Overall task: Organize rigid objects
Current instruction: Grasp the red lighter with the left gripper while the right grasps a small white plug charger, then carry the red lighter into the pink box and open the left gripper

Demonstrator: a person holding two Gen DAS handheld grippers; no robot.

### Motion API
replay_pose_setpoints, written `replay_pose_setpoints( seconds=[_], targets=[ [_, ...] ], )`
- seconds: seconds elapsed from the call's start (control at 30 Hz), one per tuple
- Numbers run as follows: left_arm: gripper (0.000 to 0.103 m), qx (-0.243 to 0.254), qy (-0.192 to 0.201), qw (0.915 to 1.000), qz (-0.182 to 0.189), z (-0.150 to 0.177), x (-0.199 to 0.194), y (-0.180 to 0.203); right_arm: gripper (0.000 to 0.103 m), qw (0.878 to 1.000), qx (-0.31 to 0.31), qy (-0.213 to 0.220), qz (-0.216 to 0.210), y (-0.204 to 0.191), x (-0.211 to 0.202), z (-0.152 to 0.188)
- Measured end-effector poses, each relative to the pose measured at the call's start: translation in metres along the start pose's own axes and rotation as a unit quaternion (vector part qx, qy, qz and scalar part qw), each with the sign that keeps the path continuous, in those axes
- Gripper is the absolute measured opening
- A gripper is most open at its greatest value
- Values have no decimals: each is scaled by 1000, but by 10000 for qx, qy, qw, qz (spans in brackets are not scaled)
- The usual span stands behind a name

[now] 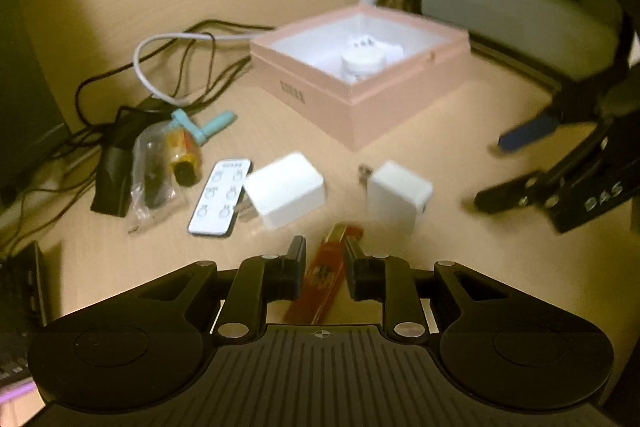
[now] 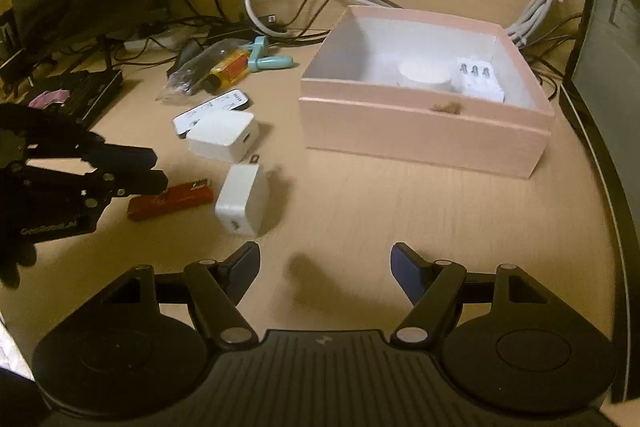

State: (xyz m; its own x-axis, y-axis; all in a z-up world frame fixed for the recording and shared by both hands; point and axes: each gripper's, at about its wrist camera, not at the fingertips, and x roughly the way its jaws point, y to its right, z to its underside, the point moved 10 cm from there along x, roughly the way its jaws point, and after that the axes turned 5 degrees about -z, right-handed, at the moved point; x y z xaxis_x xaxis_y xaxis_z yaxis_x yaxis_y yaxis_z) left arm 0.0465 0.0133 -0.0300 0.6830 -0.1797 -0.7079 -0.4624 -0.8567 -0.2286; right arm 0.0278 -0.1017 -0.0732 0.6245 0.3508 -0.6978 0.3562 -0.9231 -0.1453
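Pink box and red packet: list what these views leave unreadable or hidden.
- Pink box, left wrist view: printed label blurred.
- Pink box, right wrist view: near wall hides the front floor.
- Red packet, left wrist view: left tool covers its near end; grip unclear.

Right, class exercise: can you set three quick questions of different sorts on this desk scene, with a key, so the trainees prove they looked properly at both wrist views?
1. True or false: the pink box is empty.
2. What is between the fingers of the right tool?
A. a remote control
B. nothing, only bare desk
C. a coiled cable
3. How many white chargers lie on the desk outside the box?

Key
1. False: a white round case and a white plug lie inside.
2. B
3. Two
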Motion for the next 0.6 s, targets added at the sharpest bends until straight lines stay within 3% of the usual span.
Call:
replay_pose_setpoints(
  seconds=[0.17, 0.23, 0.4, 0.5, 0.6],
  targets=[
    [26, 148, -327, 9992, 198, 8, 14, 2, 73, 9997, -202, 111, -71, -13, 0, 7],
    [31, 123, -394, 9991, 129, 9, 22, -1, 73, 9996, -156, 170, -149, -17, 0, 5],
    [31, -330, -389, 9985, 199, 10, 30, -8, 73, 9986, -222, 371, -291, -26, -1, -9],
    [32, -904, -391, 9942, 427, 12, 30, -12, 73, 9982, -127, 396, -432, -31, 5, -19],
    [31, -925, -411, 9940, 416, 14, 27, -11, 73, 9982, -37, 342, -496, -36, 21, -27]
  ],
)
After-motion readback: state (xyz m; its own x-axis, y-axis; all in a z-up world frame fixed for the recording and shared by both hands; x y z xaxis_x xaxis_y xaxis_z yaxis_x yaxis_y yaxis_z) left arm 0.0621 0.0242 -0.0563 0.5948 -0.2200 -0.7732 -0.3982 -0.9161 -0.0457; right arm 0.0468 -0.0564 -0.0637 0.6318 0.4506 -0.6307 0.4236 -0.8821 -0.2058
